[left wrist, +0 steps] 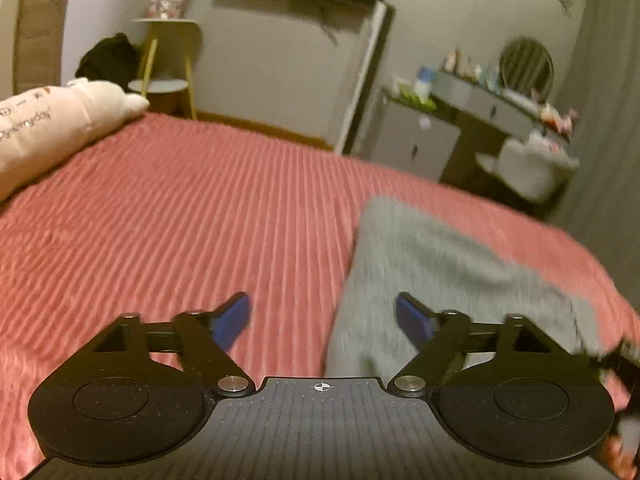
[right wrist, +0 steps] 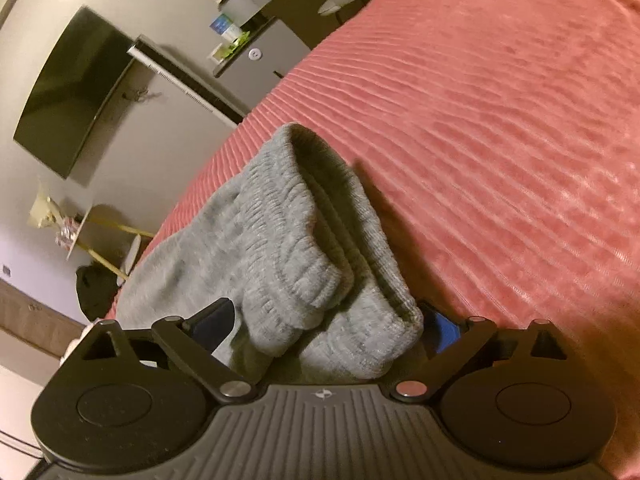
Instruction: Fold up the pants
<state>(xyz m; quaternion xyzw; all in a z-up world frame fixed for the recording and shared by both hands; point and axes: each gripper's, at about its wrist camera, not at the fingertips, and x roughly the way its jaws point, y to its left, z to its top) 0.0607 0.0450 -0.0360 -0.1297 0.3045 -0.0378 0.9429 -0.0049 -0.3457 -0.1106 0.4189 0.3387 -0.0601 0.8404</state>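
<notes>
Right wrist view: my right gripper (right wrist: 326, 326) stands spread wide, the grey pants (right wrist: 280, 248) bunched loosely between its pads. I see my left gripper (left wrist: 323, 322) released too, pants beside it on the red bedspread (left wrist: 180, 220).

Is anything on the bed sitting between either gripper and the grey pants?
Nothing visible does. The right gripper is open with the waistband of the grey pants bunched between its fingers. The left gripper is open over the pants' edge and bare red bedspread.
</notes>
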